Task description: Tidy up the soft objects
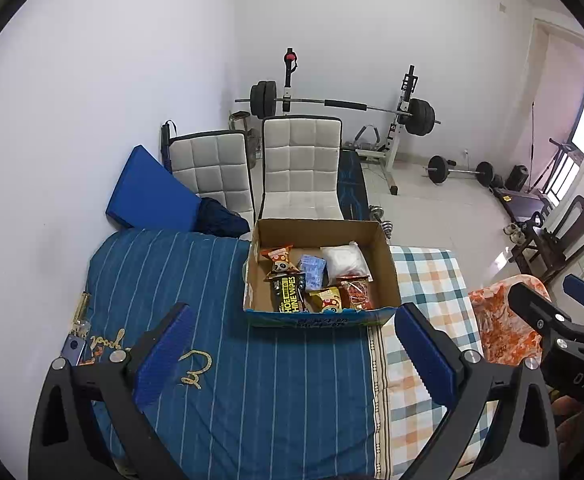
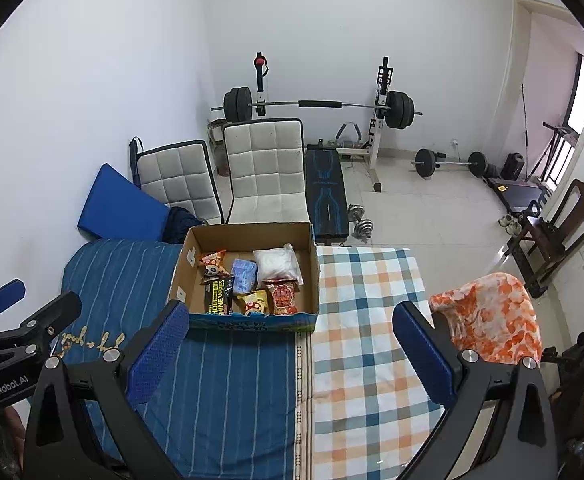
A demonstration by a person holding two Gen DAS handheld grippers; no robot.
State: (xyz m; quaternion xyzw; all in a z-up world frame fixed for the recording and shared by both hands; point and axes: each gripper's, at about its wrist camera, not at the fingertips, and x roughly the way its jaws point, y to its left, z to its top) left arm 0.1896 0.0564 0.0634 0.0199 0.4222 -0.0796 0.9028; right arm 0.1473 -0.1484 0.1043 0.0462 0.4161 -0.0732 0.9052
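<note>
An open cardboard box stands on the bed. It holds several soft packets: a black wipes pack, a white plastic bag, a blue pack, a red snack bag and panda and mushroom snack bags. My left gripper is open and empty, a little in front of the box. My right gripper is open and empty, in front of the box's right corner. Each gripper shows at the edge of the other's view.
The bed has a blue striped cover on the left and a plaid cover on the right. An orange patterned cloth lies at the right edge. Two white chairs, a blue cushion and weight equipment stand behind.
</note>
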